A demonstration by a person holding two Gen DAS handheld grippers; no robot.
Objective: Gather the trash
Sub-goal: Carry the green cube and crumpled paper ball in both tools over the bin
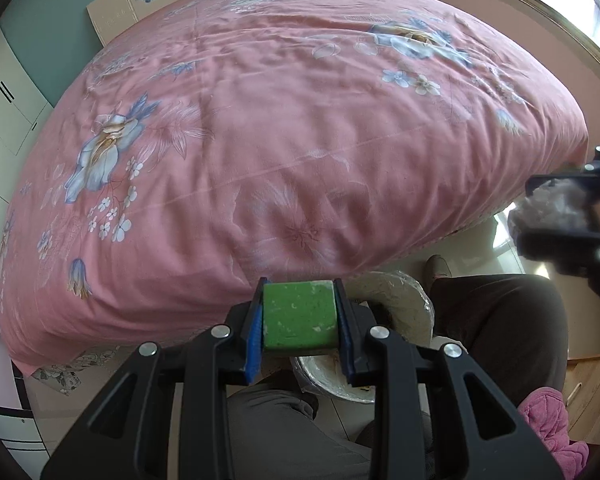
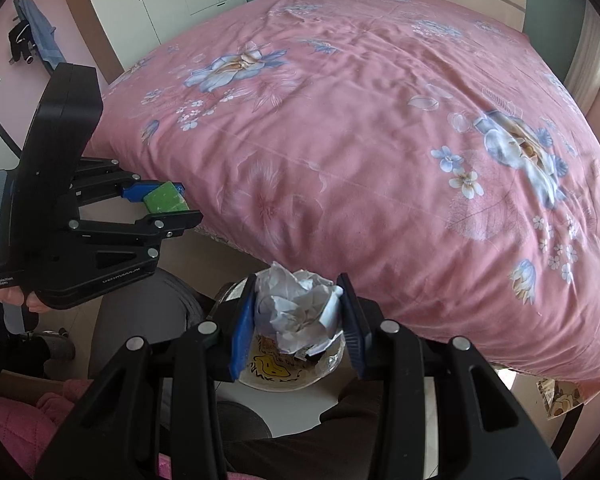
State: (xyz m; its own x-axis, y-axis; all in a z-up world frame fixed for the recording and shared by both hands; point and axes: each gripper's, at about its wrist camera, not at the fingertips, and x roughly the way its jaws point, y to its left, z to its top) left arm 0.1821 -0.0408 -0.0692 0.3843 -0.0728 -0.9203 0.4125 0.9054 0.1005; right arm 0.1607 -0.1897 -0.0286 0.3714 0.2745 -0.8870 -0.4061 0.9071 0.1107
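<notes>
Over the lined bin, both grippers loaded, nothing dropped yet.
Left gripper (image 1: 300, 316) clamps a green block (image 1: 299, 316), speckled and scuffed; right gripper (image 2: 298, 312) clamps a crumpled white paper ball (image 2: 300, 308). Bin (image 1: 396, 292) sits at 6 o'clock from the pink bedspread (image 1: 300, 120), between the person's knees, some wrappers already inside. Bedspread looks clear. Left to do: release both into the bin.

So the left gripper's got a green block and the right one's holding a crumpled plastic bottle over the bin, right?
Not quite: the right gripper holds a crumpled paper ball, not a bottle, as the right wrist view shows. The left gripper does hold the green block.
</notes>
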